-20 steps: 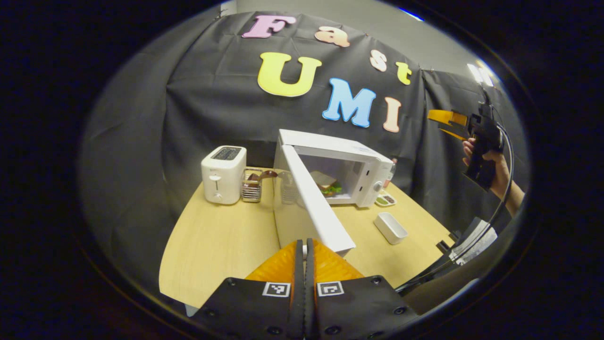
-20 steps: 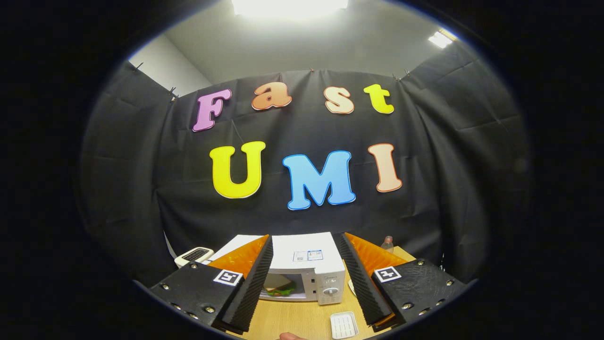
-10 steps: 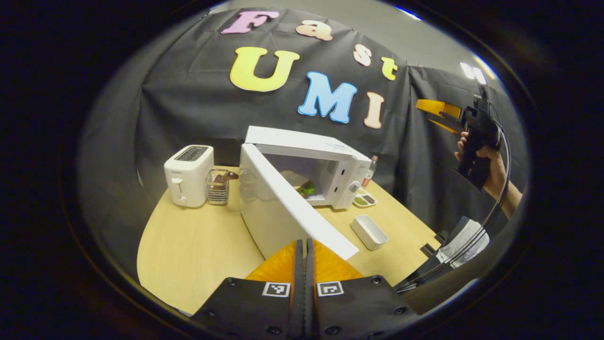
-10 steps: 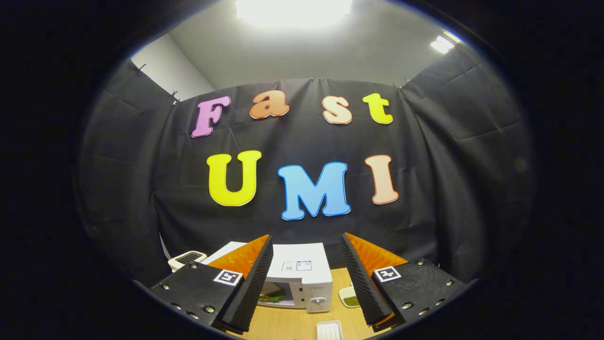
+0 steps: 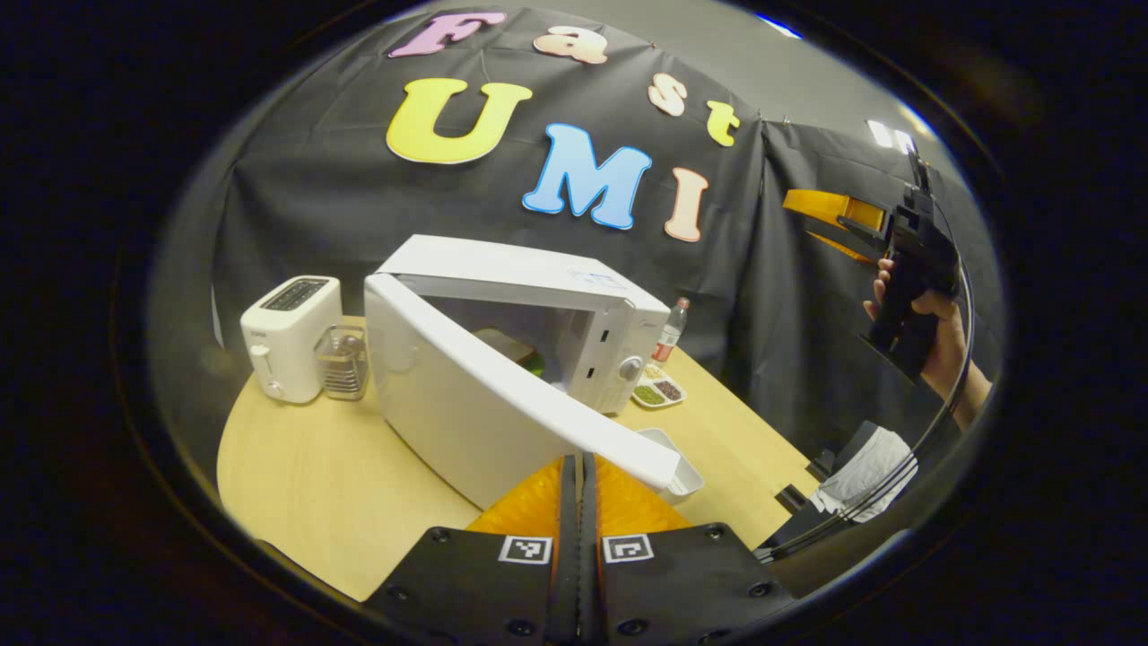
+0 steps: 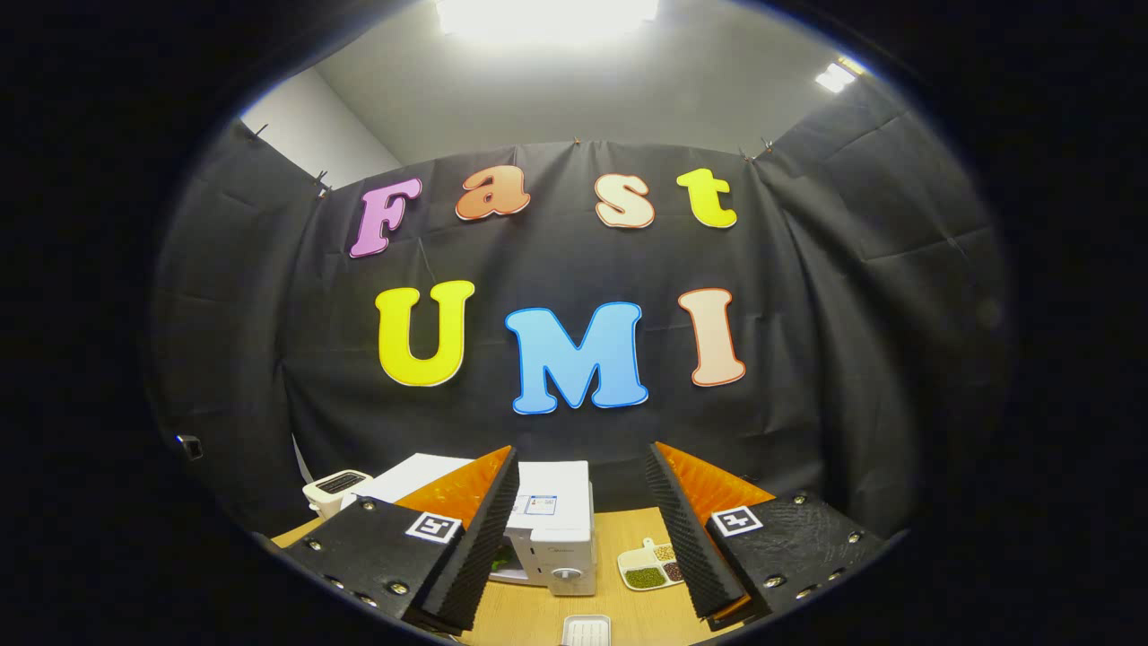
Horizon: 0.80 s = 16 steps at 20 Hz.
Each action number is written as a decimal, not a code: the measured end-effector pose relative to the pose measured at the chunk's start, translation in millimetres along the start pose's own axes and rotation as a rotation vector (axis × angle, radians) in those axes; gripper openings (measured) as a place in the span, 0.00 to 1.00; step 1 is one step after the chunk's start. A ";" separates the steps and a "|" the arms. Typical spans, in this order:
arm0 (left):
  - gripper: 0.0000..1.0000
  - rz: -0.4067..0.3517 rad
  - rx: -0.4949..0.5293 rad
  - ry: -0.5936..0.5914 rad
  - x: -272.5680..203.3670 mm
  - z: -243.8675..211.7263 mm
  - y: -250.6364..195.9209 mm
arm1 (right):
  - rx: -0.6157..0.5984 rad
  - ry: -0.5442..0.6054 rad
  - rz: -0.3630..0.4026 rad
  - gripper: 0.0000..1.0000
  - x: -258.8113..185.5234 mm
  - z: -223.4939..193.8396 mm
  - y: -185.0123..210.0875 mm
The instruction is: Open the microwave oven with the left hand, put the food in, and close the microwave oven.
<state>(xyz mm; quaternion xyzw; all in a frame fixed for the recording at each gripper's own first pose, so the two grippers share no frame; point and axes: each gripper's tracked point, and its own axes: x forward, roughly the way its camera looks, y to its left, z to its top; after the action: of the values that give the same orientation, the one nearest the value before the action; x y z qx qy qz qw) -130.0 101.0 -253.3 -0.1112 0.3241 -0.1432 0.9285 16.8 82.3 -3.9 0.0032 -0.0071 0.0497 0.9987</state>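
Microwave (image 5: 574, 305) on counter (image 5: 341, 484), door (image 5: 502, 395) partly open, food (image 5: 525, 350) inside. Left gripper (image 5: 578, 475) jaws clenched, empty, against door edge. Right gripper (image 6: 578, 516) jaws released, raised well right of microwave.

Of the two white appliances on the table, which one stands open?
The microwave, the larger one: its door is swung out toward the left gripper, with food visible inside. The toaster beside it has no door.

Half-open microwave door (image 5: 502, 386) blocking mid-frame, toaster (image 5: 285, 336) and rack (image 5: 341, 361) crowding its left; bare table (image 5: 341, 493) lower left.
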 end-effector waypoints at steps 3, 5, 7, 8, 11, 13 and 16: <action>0.07 -0.013 0.015 -0.001 25.5 5.5 -14.8 | 0.002 0.004 0.014 0.86 5.2 -3.4 -8.0; 0.07 -0.022 0.022 -0.001 37.4 10.0 -22.1 | -0.001 0.009 0.016 0.86 5.4 -4.9 -16.7; 0.09 -0.028 0.024 -0.002 50.0 13.4 -26.3 | -0.006 0.010 0.008 0.86 7.6 -5.6 -25.7; 0.07 -0.029 0.023 -0.003 55.9 14.8 -26.5 | -0.009 0.011 0.002 0.86 6.0 -6.9 -30.5; 0.07 -0.030 0.027 -0.011 73.1 22.8 -29.8 | -0.020 0.007 -0.013 0.86 7.2 -8.7 -44.5; 0.07 -0.028 0.025 -0.024 86.0 32.9 -31.0 | -0.028 0.003 -0.021 0.86 7.7 -9.0 -52.0; 0.07 -0.029 0.023 -0.039 105.3 43.9 -36.0 | -0.021 0.012 -0.026 0.86 12.1 -13.8 -63.8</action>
<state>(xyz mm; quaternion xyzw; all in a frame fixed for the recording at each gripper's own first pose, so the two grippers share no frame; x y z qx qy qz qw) -30.2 36.7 -268.9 -0.1078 0.3025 -0.1580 0.9338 35.4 20.1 -18.0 -0.0075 -0.0017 0.0368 0.9993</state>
